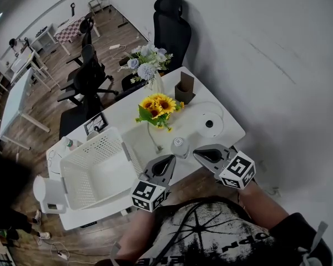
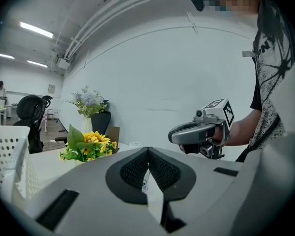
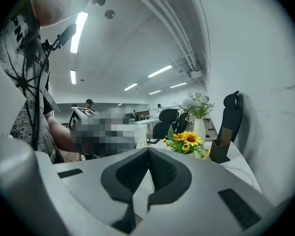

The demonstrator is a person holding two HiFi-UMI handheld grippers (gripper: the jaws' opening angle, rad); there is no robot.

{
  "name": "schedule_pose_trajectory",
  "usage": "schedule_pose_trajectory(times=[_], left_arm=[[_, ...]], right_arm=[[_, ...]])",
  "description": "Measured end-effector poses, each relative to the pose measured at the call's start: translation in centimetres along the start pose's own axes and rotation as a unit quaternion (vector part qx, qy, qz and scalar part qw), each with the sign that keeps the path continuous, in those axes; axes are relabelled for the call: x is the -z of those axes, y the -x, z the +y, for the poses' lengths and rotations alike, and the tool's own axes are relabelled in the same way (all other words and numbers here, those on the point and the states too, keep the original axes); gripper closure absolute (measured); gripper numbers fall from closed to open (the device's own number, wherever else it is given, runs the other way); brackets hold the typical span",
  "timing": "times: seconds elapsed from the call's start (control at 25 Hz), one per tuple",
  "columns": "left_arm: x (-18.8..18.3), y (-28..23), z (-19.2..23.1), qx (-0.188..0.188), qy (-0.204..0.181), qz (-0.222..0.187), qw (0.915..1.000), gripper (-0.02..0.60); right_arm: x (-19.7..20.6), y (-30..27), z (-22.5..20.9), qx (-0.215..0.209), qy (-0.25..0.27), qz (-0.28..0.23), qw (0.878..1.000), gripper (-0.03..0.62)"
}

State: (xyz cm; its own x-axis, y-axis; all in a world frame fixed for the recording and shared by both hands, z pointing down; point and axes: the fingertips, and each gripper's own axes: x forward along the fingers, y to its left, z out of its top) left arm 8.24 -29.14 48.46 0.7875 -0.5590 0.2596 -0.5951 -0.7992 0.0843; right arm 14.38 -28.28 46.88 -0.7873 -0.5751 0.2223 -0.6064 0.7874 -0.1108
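Note:
My left gripper [image 1: 170, 159] hovers over the front edge of the white table [image 1: 225, 127], jaws shut with nothing in them. My right gripper [image 1: 197, 153] is a little to its right, also shut and empty. Between their tips a small clear bottle [image 1: 179, 147] stands on the table, touching neither. In the left gripper view the closed jaws [image 2: 148, 151] point at the sunflowers [image 2: 91, 142], and the right gripper [image 2: 173, 134] shows at the right. In the right gripper view the closed jaws [image 3: 148, 151] face the sunflowers [image 3: 188, 139].
A white slotted basket [image 1: 94, 168] fills the table's left part. Behind the bottle lie sunflowers [image 1: 157, 106], a vase of pale flowers [image 1: 149, 66], a brown holder [image 1: 185, 87] and a round white disc [image 1: 209, 124]. Black office chairs [image 1: 170, 29] stand behind the table.

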Motion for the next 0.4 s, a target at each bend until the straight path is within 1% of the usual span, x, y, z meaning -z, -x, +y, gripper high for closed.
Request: schedule_pose_trajectory(times=[0.4], left_arm=[[-0.01, -0.64, 0.08, 0.002, 0.003, 0.002, 1.0000, 0.571]], right_arm=[[0.51, 0.37, -0.40, 0.007, 0.002, 0.006, 1.000, 0.571]])
